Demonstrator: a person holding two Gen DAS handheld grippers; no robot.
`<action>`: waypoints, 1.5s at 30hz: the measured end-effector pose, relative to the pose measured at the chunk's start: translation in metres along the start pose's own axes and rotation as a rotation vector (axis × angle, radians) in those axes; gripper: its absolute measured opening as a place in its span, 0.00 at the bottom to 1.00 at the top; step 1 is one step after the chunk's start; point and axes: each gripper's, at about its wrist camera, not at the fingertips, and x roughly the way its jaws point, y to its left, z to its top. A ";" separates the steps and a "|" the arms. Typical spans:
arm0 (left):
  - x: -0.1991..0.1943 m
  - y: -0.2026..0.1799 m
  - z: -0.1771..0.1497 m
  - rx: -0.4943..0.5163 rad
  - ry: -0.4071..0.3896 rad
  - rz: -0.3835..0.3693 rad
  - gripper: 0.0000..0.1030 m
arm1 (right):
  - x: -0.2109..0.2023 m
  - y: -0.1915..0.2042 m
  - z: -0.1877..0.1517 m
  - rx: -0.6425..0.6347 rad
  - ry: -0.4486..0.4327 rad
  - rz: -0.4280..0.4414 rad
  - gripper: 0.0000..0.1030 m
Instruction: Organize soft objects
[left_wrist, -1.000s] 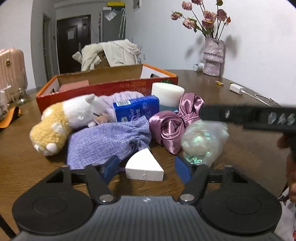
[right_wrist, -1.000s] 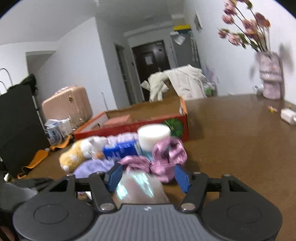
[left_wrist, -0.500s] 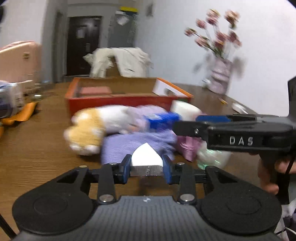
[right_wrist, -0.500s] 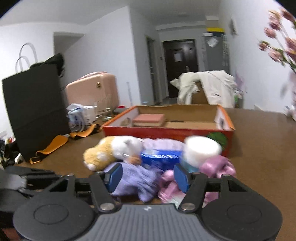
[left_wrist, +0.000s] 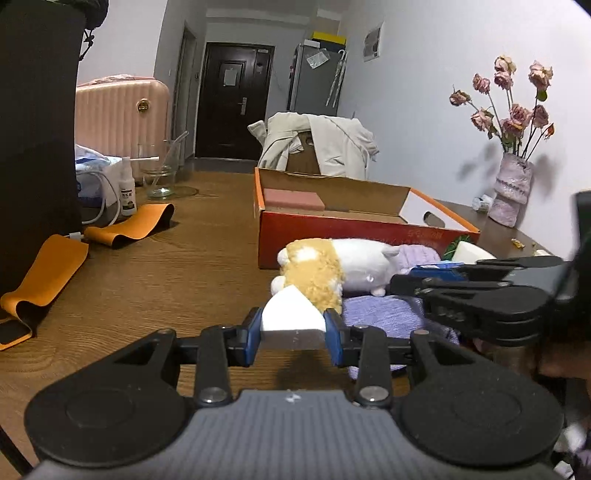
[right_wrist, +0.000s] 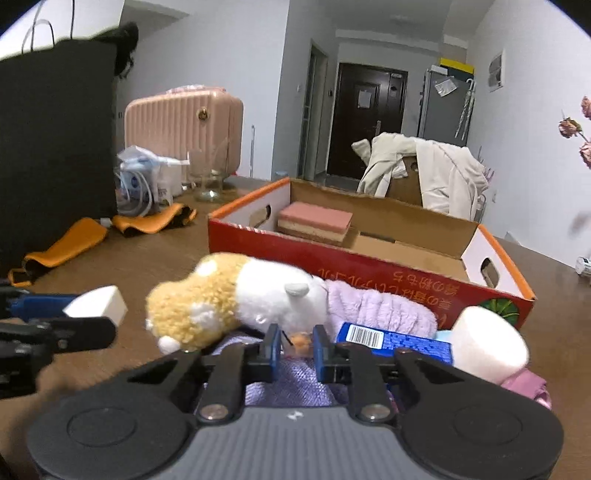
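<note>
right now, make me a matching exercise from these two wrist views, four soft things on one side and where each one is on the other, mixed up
Things:
1. white wedge sponge
2. pink sponge block
3. plush toy
4. white foam cylinder

Places:
A. inside the red cardboard box
B. lying on the table in front of the box, on the purple items
C. clamped in the left gripper
D. at the right end of the pile, beside the blue packet

Pairs: 1-C, 2-A, 3-B, 4-D
</note>
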 end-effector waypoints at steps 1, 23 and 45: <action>-0.003 -0.002 -0.002 -0.001 -0.003 -0.010 0.35 | -0.011 0.000 -0.001 0.007 -0.018 0.006 0.16; -0.082 -0.078 -0.017 0.114 -0.109 -0.097 0.36 | -0.175 -0.030 -0.052 0.160 -0.178 0.029 0.16; 0.125 -0.058 0.151 0.145 0.008 -0.113 0.37 | -0.011 -0.149 0.089 0.162 -0.106 0.188 0.16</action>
